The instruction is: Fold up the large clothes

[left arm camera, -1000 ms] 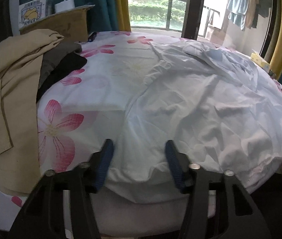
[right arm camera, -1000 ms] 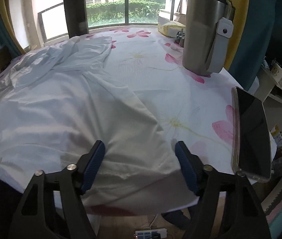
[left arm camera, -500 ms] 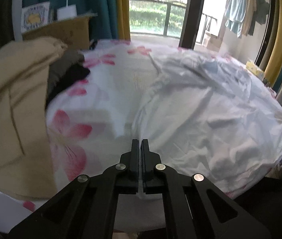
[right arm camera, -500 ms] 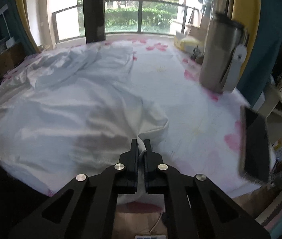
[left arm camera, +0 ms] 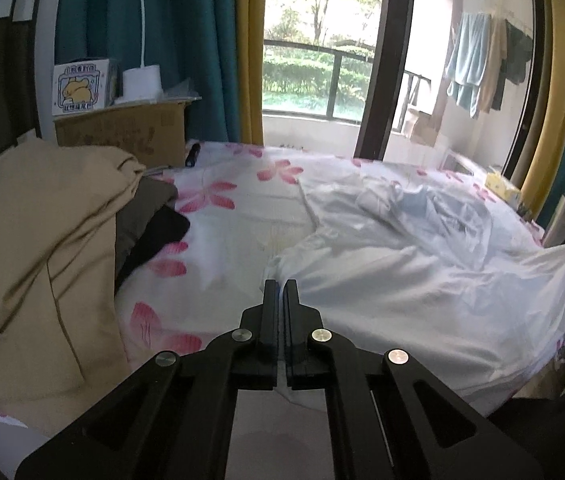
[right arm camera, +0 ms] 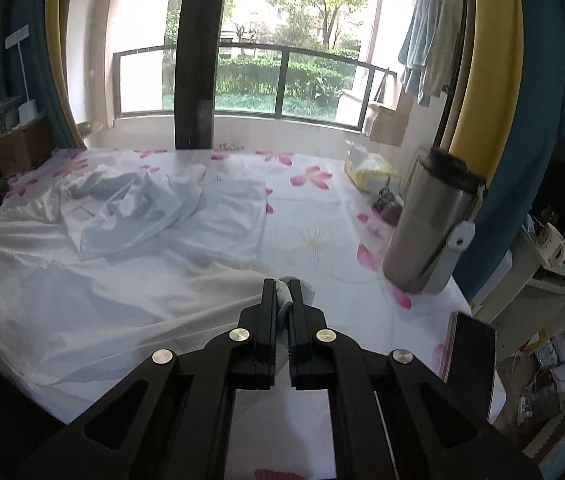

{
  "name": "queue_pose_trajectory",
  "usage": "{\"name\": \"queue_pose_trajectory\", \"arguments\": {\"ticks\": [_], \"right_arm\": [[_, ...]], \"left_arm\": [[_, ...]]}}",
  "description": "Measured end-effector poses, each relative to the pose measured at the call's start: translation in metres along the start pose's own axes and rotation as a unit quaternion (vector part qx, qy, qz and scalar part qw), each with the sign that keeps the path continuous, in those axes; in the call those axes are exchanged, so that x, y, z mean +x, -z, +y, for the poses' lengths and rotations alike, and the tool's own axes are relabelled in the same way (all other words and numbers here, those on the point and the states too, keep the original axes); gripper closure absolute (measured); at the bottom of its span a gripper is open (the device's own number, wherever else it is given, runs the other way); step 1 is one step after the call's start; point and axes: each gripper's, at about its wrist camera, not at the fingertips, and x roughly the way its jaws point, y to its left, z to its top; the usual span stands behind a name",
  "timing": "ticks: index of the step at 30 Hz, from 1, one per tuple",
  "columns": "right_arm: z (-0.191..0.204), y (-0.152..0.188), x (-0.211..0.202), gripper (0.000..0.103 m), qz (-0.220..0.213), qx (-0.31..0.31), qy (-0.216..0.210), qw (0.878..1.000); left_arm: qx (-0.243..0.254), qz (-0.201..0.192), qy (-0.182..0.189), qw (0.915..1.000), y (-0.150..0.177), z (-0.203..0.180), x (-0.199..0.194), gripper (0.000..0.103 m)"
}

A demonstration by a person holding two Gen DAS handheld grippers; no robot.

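Observation:
A large pale white-blue garment (left arm camera: pixel 422 280) lies crumpled across a table covered with a pink-flower cloth (left arm camera: pixel 234 216). My left gripper (left arm camera: pixel 281 286) is shut on the garment's near hem, which hangs below the fingers. In the right wrist view the same garment (right arm camera: pixel 94 292) spreads out to the left. My right gripper (right arm camera: pixel 282 286) is shut on a bunched fold of its near edge, and cloth pokes out between the fingertips. Both held corners are lifted off the table, and the hem stretches taut between them.
A pile of tan and dark clothes (left arm camera: pixel 42 240) sits on the table's left side, before a cardboard box (left arm camera: pixel 122 136). A steel tumbler (right arm camera: pixel 430 224), a yellow packet (right arm camera: pixel 370 172) and a dark phone (right arm camera: pixel 470 352) occupy the right side. A window and balcony lie beyond.
Both grippers closed on the garment's near hem, then rose, lifting its edge off the table. Each view now looks further across the room.

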Motion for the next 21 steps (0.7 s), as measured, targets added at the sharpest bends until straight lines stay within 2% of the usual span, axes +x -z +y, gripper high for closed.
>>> {"name": "queue_pose_trajectory", "arguments": {"ticks": [4,7,17,18,20,21], "right_arm": [[0.0,-0.008,-0.002,0.099,-0.007,-0.001,-0.002,1.0],[0.001,-0.005,0.005,0.099,0.008,-0.005,-0.005,1.0],[-0.001,0.06,0.046,0.097,0.129,0.011,-0.035,0.991],[-0.003,0.065,0.048,0.094,0.138,0.014,-0.033,0.99],[-0.006,0.07,0.049,0.078,0.15,0.019,-0.029,0.988],[-0.01,0.071,0.048,0.053,0.152,0.024,-0.024,0.988]], "left_arm": [[0.0,-0.004,0.006,1.0,-0.008,-0.001,0.003,0.101],[0.001,0.007,0.005,1.0,-0.006,0.002,0.008,0.101],[-0.031,0.097,0.03,0.9944,0.032,0.017,0.042,0.101],[-0.03,0.103,0.029,0.9939,0.034,0.017,0.045,0.101],[-0.027,0.112,0.03,0.9929,0.038,0.015,0.049,0.101],[-0.026,0.116,0.032,0.9924,0.039,0.014,0.05,0.1]]}}
